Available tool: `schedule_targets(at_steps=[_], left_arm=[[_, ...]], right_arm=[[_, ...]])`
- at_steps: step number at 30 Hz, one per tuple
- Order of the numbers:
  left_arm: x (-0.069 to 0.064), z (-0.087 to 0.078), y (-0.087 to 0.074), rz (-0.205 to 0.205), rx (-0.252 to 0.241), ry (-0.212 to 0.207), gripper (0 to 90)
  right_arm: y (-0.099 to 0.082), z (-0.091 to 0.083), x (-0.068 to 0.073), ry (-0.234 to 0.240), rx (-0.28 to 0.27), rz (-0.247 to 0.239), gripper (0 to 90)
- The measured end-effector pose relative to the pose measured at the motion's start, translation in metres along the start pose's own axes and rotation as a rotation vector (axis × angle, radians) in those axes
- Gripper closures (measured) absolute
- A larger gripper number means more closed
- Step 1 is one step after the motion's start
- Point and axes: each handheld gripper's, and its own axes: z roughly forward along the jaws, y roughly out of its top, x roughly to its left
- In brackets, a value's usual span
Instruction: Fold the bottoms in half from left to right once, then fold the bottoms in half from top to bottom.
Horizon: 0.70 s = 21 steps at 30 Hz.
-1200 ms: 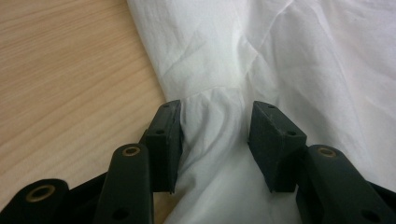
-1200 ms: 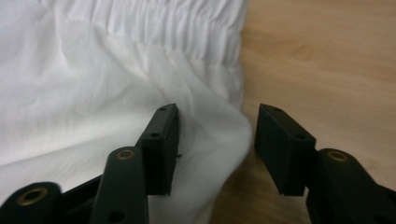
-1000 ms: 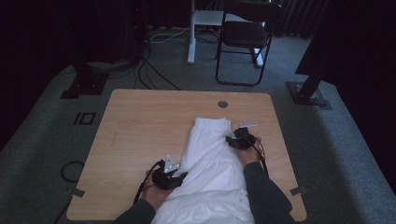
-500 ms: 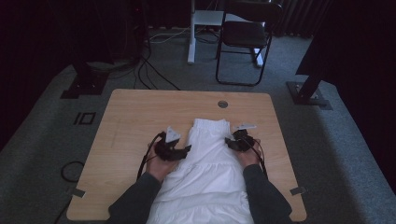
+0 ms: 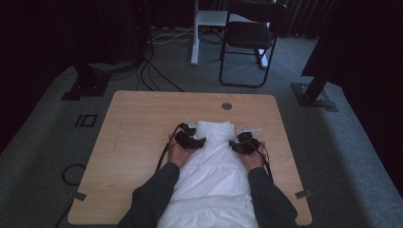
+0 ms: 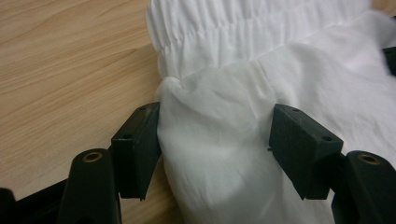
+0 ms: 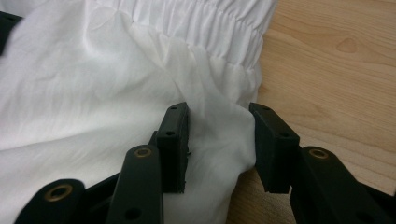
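We have the white garment (image 5: 214, 166) spread at lower centre, our left gripper (image 6: 217, 140) just opened around its edge, our right gripper (image 7: 219, 140) pinching the opposite edge, folding not yet begun.

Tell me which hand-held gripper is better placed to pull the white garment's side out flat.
Right, probably. The right hand-held gripper has a fold of the white garment bunched tight between its jaws; the left hand-held gripper, jaws just opening, sits looser around the cloth.
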Motion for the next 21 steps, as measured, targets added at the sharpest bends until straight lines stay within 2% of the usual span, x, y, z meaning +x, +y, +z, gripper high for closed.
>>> schedule_targets(at_steps=[3,7,9,10,12,15,17,18,20,21], left_arm=[[0.003,0.004,-0.002,-0.025,0.002,-0.007,33.9],[0.004,0.006,-0.003,-0.011,-0.007,-0.019,31.9],[0.004,0.005,-0.003,-0.022,-0.006,-0.023,32.1],[0.005,0.001,-0.002,-0.042,-0.026,-0.041,32.1],[0.004,-0.004,0.001,-0.056,-0.058,-0.071,32.5],[0.0,-0.004,0.003,-0.057,-0.077,-0.095,32.4],[-0.003,0.001,0.002,-0.037,-0.043,-0.07,32.3],[-0.003,0.005,0.0,-0.036,-0.024,-0.043,32.3],[0.0,0.007,-0.002,-0.06,-0.018,-0.026,32.1],[0.001,0.007,-0.002,-0.046,-0.013,-0.005,31.9]], right_arm=[[0.0,0.0,0.0,0.001,-0.001,-0.001,58.4],[0.001,0.0,-0.002,0.016,0.01,-0.007,57.6],[0.003,0.0,-0.003,0.026,0.02,-0.008,56.8],[0.004,0.0,-0.003,0.03,0.03,-0.011,56.3],[0.005,0.0,-0.003,0.026,0.039,-0.017,55.8],[0.005,0.001,-0.003,0.026,0.031,-0.017,55.6],[0.004,0.001,-0.003,0.025,0.03,-0.016,55.6],[0.005,0.001,-0.003,0.026,0.031,-0.016,55.6],[0.005,0.001,-0.003,0.027,0.033,-0.017,55.6],[0.005,0.001,-0.003,0.026,0.038,-0.017,55.6]])
